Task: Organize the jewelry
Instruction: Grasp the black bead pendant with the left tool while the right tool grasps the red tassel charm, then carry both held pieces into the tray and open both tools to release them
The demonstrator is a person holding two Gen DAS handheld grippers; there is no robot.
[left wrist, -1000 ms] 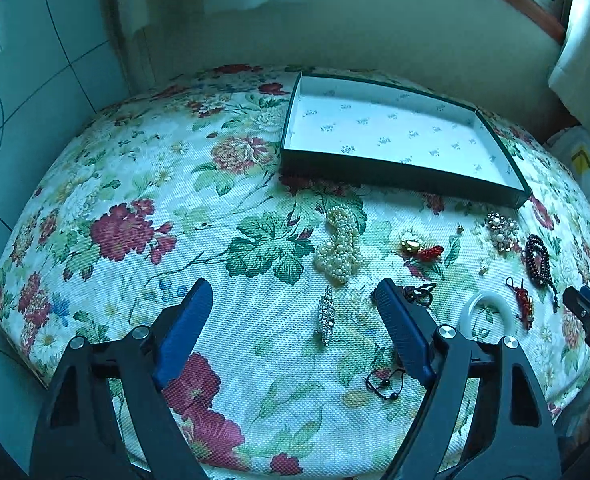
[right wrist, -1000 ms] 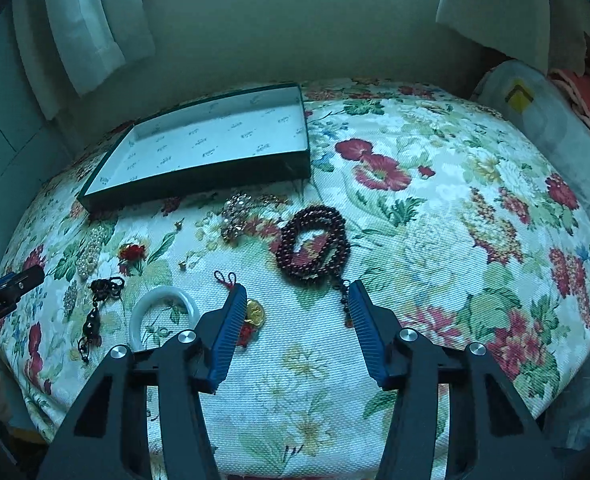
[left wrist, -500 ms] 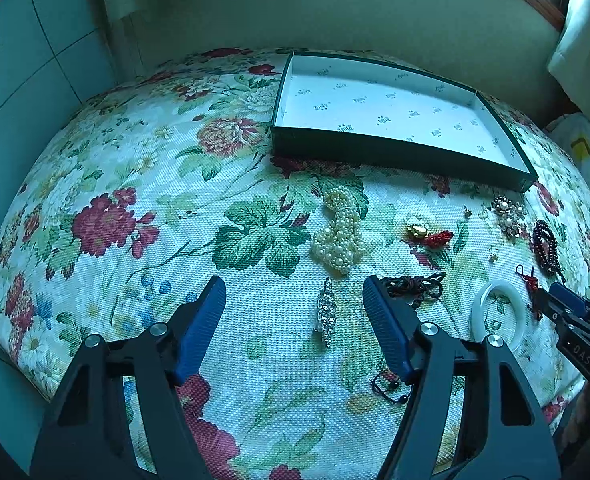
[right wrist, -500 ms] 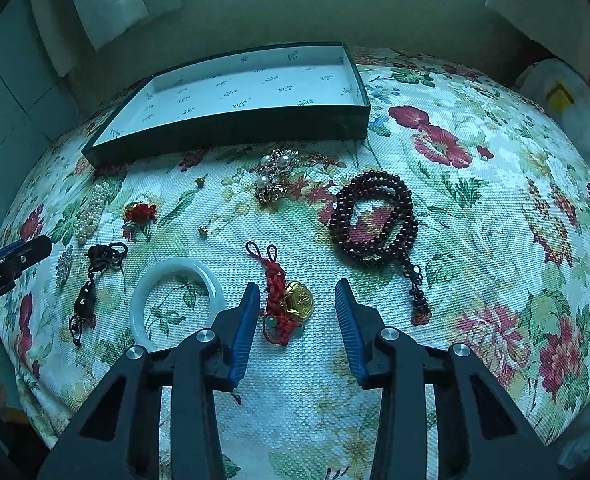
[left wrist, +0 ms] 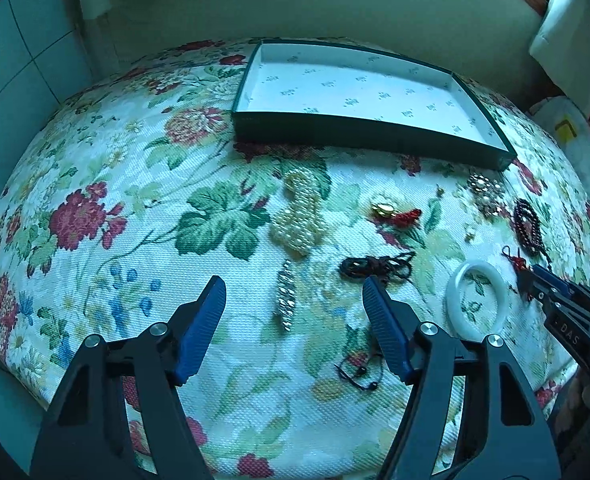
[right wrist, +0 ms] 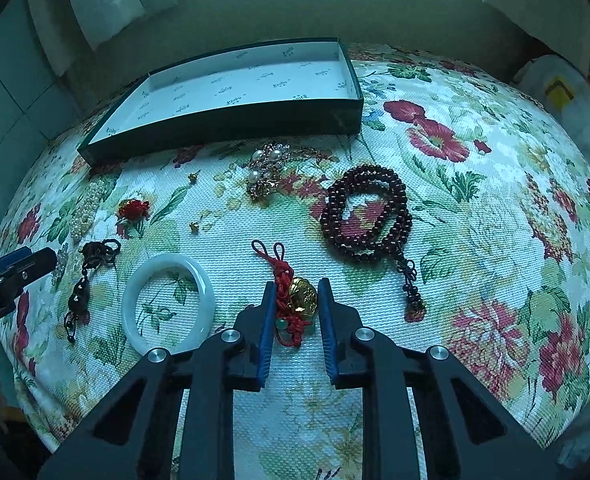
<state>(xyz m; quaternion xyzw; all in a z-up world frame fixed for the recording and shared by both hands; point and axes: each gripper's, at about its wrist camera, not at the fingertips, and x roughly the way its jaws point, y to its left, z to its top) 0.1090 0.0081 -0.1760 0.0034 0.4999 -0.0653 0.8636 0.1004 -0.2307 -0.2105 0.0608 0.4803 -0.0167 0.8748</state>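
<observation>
A green box [right wrist: 231, 120] with a white lining lies at the back of the floral cloth; it also shows in the left wrist view [left wrist: 359, 136]. My right gripper [right wrist: 297, 286] is low over the cloth, its jaws narrowed around a red knotted cord with a gold charm [right wrist: 301, 296]; small gaps still show beside the charm. My left gripper [left wrist: 293, 290] is open and empty above a slim rhinestone piece [left wrist: 286, 300], with a pearl piece [left wrist: 299, 220] beyond it.
Around the right gripper lie a white bangle [right wrist: 167, 304], a dark bead necklace [right wrist: 365, 216], a pearl brooch [right wrist: 267, 172], a black cord pendant [right wrist: 87, 276] and a red-and-gold trinket [right wrist: 134, 209]. A wall and curtains stand behind the table.
My right gripper moved forward and down over the red cord charm and its jaws narrowed around it. My left gripper drifted slightly forward and stayed open.
</observation>
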